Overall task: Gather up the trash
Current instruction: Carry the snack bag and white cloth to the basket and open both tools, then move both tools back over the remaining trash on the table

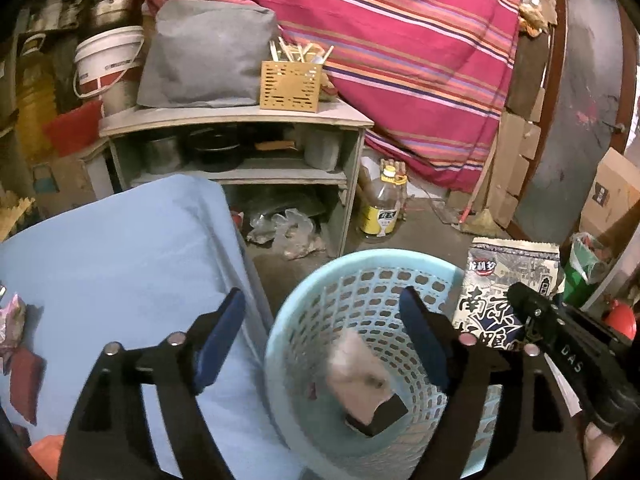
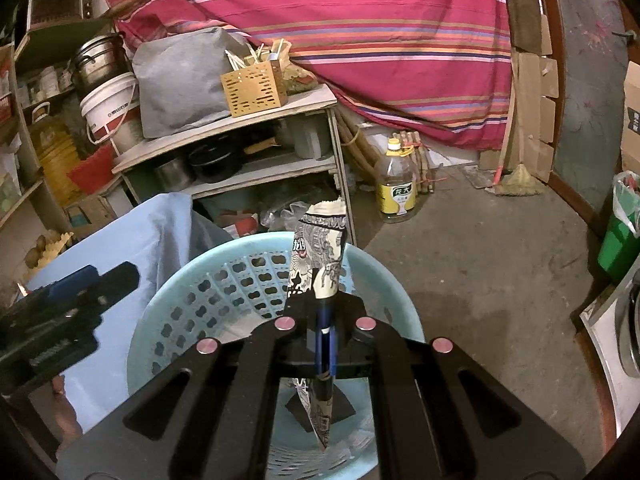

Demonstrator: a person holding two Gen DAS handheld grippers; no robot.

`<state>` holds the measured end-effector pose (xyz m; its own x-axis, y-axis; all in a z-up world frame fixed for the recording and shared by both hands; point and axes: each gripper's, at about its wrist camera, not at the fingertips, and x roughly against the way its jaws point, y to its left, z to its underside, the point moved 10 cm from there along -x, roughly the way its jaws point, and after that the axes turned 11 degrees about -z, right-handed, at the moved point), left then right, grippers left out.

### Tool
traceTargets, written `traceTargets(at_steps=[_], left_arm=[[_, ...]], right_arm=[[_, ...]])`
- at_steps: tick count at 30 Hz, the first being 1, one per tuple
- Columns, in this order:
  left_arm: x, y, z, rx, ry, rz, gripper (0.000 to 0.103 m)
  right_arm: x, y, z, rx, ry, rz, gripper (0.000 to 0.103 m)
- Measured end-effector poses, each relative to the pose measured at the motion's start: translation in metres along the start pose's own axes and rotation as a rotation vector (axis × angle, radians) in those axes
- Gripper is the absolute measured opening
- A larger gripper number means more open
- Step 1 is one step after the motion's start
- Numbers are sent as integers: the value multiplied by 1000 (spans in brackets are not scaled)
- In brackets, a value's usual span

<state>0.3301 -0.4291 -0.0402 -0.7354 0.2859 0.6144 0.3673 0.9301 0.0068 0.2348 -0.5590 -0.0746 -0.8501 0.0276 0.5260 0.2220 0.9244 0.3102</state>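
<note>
A light blue perforated basket (image 1: 360,276) (image 2: 192,284) stands on the floor beside a blue-covered table (image 1: 120,248). A blurred pale packet with a dark end (image 1: 366,384) is inside the basket. My left gripper (image 1: 322,340) is open and empty, its jaws wide over the basket's near rim. My right gripper (image 2: 325,328) is shut on a black-and-white printed snack bag (image 2: 320,248) and holds it upright over the basket; the bag also shows in the left wrist view (image 1: 508,280). Pink and red wrappers (image 1: 16,340) lie on the table's left edge.
A grey shelf unit (image 1: 240,120) with pots, a grey bag and a wooden utensil box (image 1: 290,86) stands behind. An oil bottle (image 1: 380,208) (image 2: 396,180) stands on the concrete floor. A striped red cloth (image 2: 360,40) hangs behind. A green bin (image 2: 620,240) stands at right.
</note>
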Motion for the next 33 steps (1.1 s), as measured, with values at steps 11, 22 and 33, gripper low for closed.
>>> traceTargets(at_steps=[11, 22, 33], left_arm=[[33, 52, 2, 7, -47, -97, 87], [83, 154, 20, 39, -79, -247, 92], [129, 281, 62, 76, -90, -417, 96]], right_arm=[[-6, 15, 3, 30, 17, 3, 48], [11, 69, 3, 102, -22, 1, 97], [15, 177, 29, 211, -17, -89, 99]])
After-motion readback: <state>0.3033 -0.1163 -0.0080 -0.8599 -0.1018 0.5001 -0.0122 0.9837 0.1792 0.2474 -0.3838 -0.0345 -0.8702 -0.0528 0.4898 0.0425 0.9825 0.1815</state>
